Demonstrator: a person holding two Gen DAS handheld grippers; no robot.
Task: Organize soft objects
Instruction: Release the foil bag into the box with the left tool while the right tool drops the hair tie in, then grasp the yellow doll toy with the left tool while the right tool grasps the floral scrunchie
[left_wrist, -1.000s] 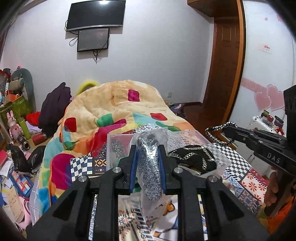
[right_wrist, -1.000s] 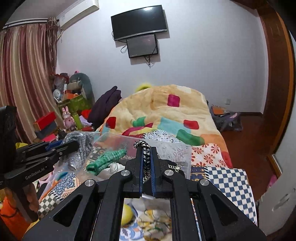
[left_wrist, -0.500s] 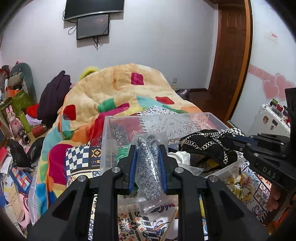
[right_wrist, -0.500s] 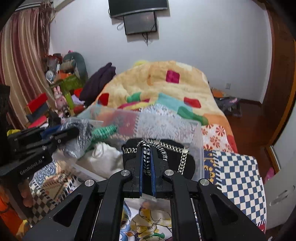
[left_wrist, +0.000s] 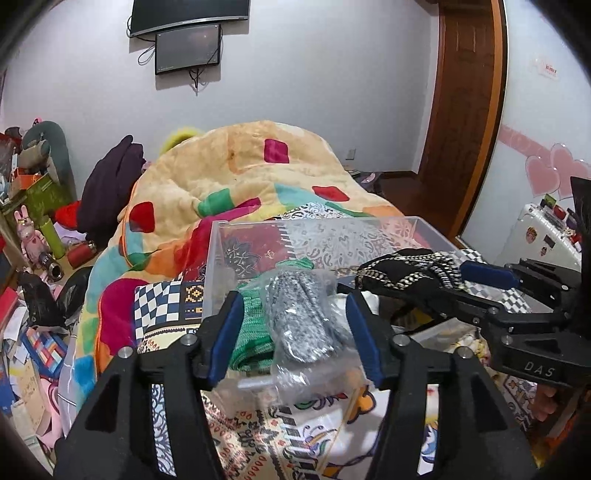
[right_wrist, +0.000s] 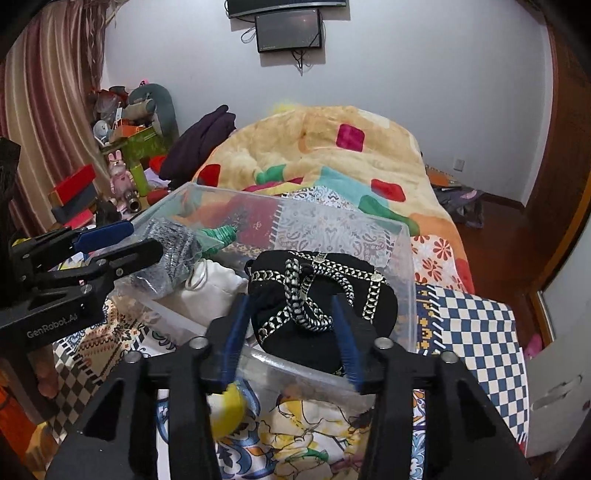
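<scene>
My left gripper (left_wrist: 293, 334) has its jaws spread wide around the grey knit bundle in its plastic bag (left_wrist: 301, 325), which sits at the near edge of the clear bin (left_wrist: 369, 225), low in the middle of the left view, leaning on the green knit piece (left_wrist: 251, 332). My right gripper (right_wrist: 291, 332) is spread wide too, its jaws either side of the black pouch with braided cord (right_wrist: 321, 295) lying in the bin's right half. The risks I see: the bag hangs over the rim and could slide out onto the bed, and the cord loops could snag a jaw as I pull back and drag the pouch with it.
</scene>
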